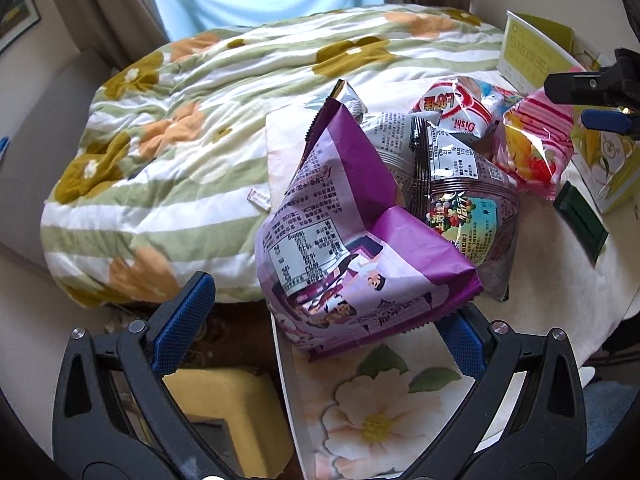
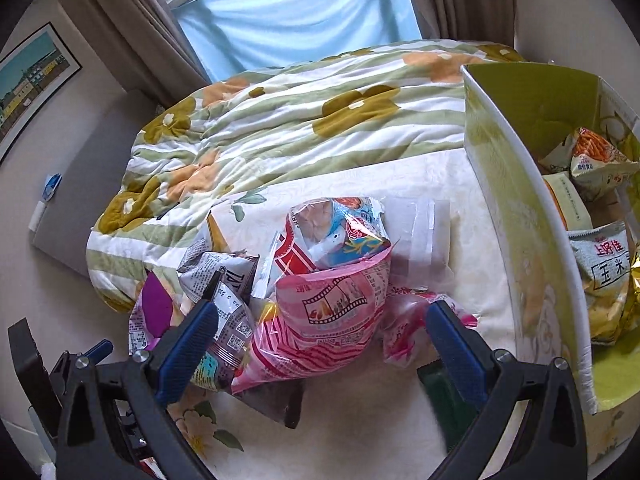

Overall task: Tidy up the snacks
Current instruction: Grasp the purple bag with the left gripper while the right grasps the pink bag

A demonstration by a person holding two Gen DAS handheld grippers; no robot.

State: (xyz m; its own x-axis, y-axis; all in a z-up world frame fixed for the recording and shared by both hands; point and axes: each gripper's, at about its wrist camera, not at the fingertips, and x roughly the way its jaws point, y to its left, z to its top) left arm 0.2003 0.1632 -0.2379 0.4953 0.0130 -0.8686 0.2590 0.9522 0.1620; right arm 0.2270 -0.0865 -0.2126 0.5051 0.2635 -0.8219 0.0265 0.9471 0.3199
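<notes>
A pile of snack bags lies on a cream floral table cover (image 1: 372, 412). In the left wrist view a purple bag (image 1: 340, 240) is nearest, with a grey bag (image 1: 460, 184), a red-and-white bag (image 1: 464, 108) and a pink bag (image 1: 536, 148) behind it. My left gripper (image 1: 324, 332) is open, its jaws either side of the purple bag's lower end. In the right wrist view my right gripper (image 2: 320, 336) is open around the pink bag (image 2: 332, 312). The grey bag (image 2: 224, 300) lies to its left. A yellow-green box (image 2: 516, 216) at right holds several snack bags (image 2: 604, 268).
A green-and-orange flowered quilt (image 1: 168, 152) is heaped behind and left of the pile. A dark green flat packet (image 1: 580, 220) lies right of the bags. A yellow block (image 1: 236, 412) sits below the table edge. The right gripper shows in the left wrist view (image 1: 600, 96). A clear plastic packet (image 2: 428, 236) lies near the box.
</notes>
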